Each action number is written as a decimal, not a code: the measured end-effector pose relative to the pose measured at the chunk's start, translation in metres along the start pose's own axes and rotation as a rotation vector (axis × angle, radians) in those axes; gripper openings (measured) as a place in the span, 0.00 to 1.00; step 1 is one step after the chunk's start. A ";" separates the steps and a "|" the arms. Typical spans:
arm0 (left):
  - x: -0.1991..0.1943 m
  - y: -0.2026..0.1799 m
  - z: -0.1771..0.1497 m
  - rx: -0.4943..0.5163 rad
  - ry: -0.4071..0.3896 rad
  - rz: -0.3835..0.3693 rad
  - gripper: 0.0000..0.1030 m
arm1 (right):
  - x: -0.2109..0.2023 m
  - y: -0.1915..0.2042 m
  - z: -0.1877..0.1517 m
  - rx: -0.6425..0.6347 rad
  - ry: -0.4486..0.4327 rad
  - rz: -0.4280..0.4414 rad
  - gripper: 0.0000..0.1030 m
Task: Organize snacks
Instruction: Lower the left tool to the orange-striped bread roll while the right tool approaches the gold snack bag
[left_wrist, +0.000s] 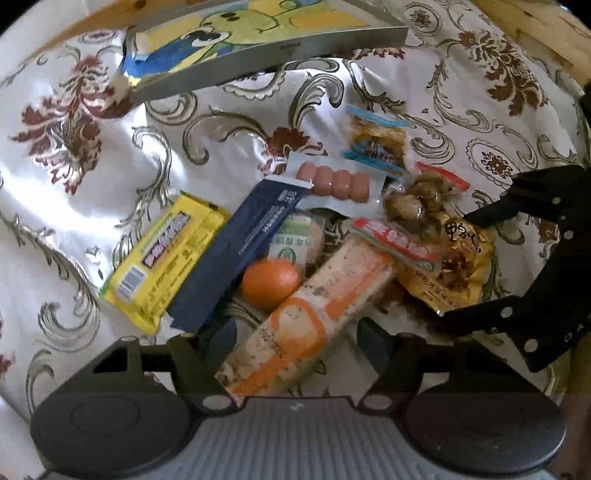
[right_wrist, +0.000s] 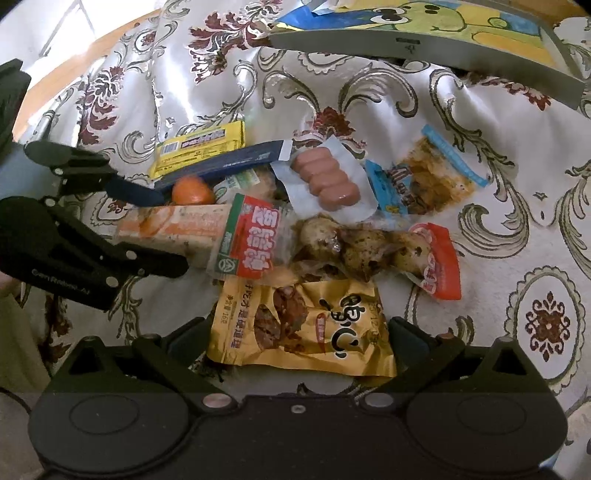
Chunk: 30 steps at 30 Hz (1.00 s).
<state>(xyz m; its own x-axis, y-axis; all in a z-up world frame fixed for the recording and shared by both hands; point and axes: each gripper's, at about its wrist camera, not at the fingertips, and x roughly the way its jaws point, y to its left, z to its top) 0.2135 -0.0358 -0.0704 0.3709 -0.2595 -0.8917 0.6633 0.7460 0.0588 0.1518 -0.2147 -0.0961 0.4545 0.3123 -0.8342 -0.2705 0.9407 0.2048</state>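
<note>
snacks (right_wrist: 295, 229) lie heaped on the cloth (right_wrist: 517, 206), near the tray (right_wrist: 424, 48) that looks meant for them. left gripper (left_wrist: 295, 332) spread astride the orange bar (left_wrist: 306, 314), right gripper (right_wrist: 299, 328) spread astride the gold pack (right_wrist: 306, 325), both poised to pick.

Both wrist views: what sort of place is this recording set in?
Most likely a home, at a table. A shiny flowered tablecloth covers it, a loose heap of packaged snacks lies on top, such as a sausage pack, and a grey tray lined with a cartoon picture sits behind.
</note>
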 end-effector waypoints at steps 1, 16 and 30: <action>0.000 -0.001 -0.001 -0.001 0.006 -0.003 0.73 | 0.000 0.000 0.000 0.000 0.001 -0.002 0.98; 0.003 0.001 0.000 -0.045 0.030 -0.062 0.73 | -0.008 -0.005 -0.003 0.033 0.016 -0.021 0.93; 0.007 0.005 0.002 -0.175 0.066 -0.044 0.51 | 0.002 0.011 -0.003 -0.050 0.044 0.004 0.99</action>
<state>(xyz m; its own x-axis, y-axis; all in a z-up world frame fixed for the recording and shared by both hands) 0.2209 -0.0349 -0.0749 0.2962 -0.2578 -0.9197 0.5524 0.8317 -0.0552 0.1474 -0.2044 -0.0972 0.4161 0.3086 -0.8554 -0.3146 0.9314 0.1830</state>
